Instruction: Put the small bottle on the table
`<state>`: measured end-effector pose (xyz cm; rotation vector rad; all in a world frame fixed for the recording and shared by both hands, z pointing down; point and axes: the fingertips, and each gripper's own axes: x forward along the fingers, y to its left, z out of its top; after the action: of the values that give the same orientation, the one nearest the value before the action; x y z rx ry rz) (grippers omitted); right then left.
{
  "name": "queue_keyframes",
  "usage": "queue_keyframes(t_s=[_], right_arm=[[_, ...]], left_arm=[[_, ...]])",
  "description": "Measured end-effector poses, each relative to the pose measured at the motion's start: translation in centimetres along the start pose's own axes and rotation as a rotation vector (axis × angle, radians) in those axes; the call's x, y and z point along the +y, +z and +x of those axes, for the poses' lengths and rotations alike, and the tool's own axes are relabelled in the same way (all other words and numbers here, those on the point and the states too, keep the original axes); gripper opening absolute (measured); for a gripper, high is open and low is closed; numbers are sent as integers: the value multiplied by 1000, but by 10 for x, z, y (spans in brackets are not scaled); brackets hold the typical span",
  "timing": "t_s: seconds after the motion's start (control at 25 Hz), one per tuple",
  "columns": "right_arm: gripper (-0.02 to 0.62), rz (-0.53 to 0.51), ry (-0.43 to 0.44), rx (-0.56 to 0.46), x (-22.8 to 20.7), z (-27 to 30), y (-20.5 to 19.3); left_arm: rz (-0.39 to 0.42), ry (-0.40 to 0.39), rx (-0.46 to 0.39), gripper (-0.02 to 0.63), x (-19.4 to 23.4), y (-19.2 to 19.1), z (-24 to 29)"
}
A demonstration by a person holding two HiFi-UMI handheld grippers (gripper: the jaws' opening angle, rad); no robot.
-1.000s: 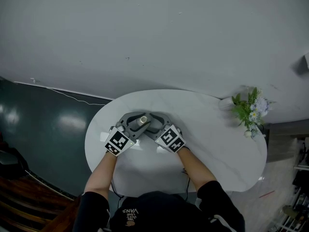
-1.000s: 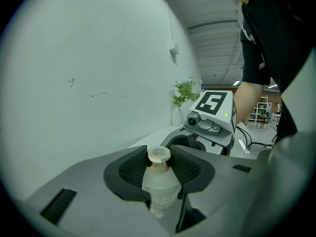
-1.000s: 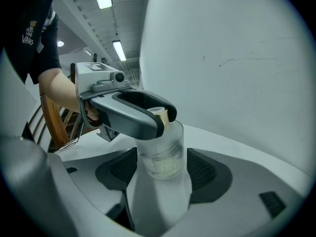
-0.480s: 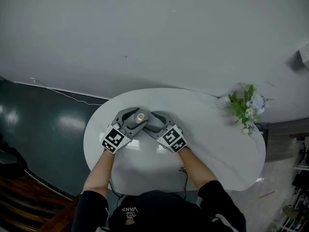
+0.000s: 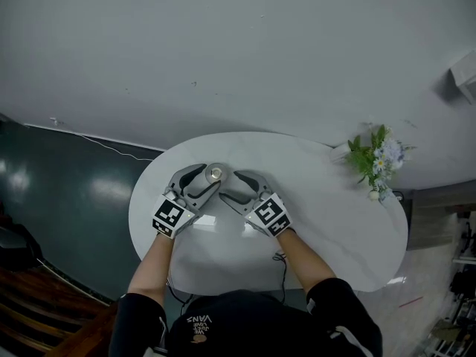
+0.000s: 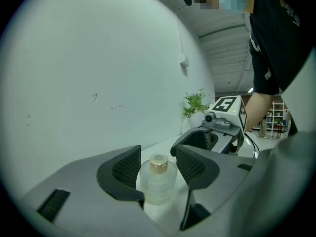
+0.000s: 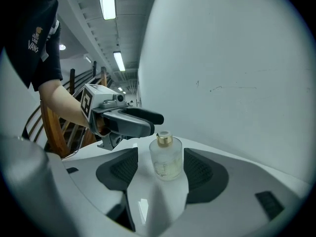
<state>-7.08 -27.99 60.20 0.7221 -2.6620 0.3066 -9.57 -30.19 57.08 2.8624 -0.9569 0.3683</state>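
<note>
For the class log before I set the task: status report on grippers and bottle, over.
Left gripper open, jaws just been opening, small bottle between them, not gripped. Right gripper open. Bottle upright on table. Flowers well aside, nothing blocking.

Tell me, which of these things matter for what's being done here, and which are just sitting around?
Part of the job:
- small bottle, standing on the white table
- left gripper, jaws just opened, the bottle between them
- right gripper, jaws apart

Just lying about:
- flowers at the table's far edge
- thin cable behind the table
</note>
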Motion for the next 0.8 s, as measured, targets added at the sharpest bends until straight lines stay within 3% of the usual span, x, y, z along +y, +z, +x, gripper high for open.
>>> queue_keyframes(t_s=[0.24, 0.48, 0.52, 0.56, 0.6, 0.8], right_arm=[[276, -19, -41, -58, 11, -19, 17], [268, -51, -66, -106, 27, -41, 32], [246, -57, -73, -117, 29, -45, 35], [164, -62, -81, -131, 31, -50, 38], [127, -66, -85, -145, 34, -55, 42], [80, -80, -93, -193, 48, -76, 53]], left_arm=[[-4, 39, -30, 235, -12, 12, -20], [31, 74, -58, 156, -33, 28, -41], [35, 78, -63, 138, -37, 31, -44], [38, 82, -68, 127, -41, 34, -48], [41, 86, -74, 113, -45, 37, -52], [41, 109, -103, 66, -66, 52, -67]])
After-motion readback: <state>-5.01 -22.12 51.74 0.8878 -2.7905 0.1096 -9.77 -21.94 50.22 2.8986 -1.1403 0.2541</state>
